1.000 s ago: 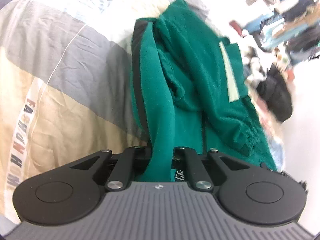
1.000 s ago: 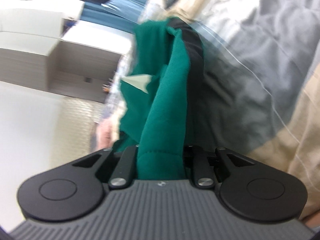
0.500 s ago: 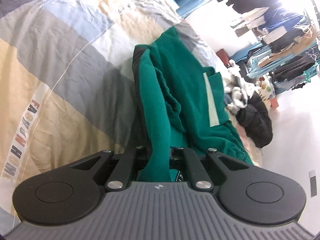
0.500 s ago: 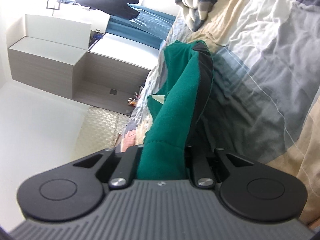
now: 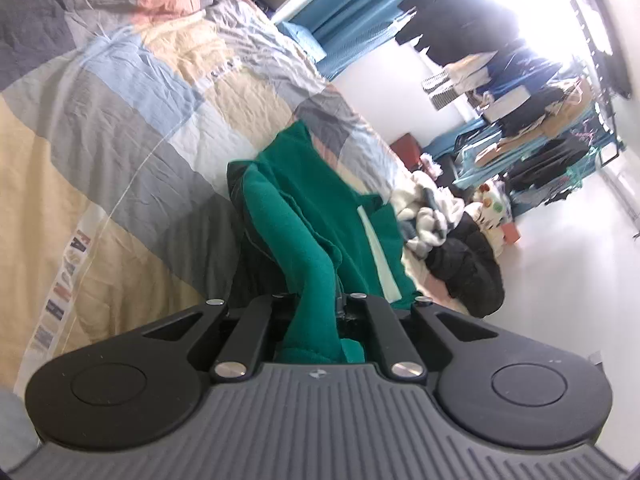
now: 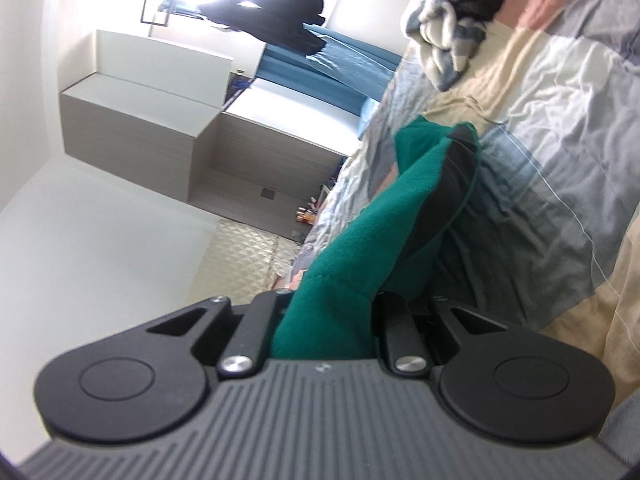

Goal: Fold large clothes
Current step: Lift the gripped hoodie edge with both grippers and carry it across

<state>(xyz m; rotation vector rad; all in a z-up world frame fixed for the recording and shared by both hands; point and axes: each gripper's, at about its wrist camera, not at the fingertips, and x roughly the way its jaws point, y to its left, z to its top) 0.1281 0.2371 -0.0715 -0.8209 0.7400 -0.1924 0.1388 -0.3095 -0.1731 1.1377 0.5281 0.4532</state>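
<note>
A green fleece garment (image 5: 316, 216) with a dark lining and a pale stripe hangs lifted above the striped bedspread (image 5: 120, 128). My left gripper (image 5: 320, 312) is shut on a bunched edge of it, the cloth running out between the jaws. In the right wrist view the same green garment (image 6: 384, 216) stretches away over the bedspread (image 6: 560, 168), and my right gripper (image 6: 332, 312) is shut on another edge of it. The fingertips of both grippers are hidden by the cloth.
A heap of black and white clothes (image 5: 452, 248) lies at the bed's far edge; it shows as a crumpled bundle (image 6: 448, 36) in the right wrist view. A clothes rack (image 5: 540, 128) stands beyond. A grey cabinet (image 6: 168, 144) and blue curtains (image 6: 332, 72) line the wall.
Both grippers have risen with the green garment held, lifting it off the bedspread. More of the room now shows in both views, and the motion blur has gone.
</note>
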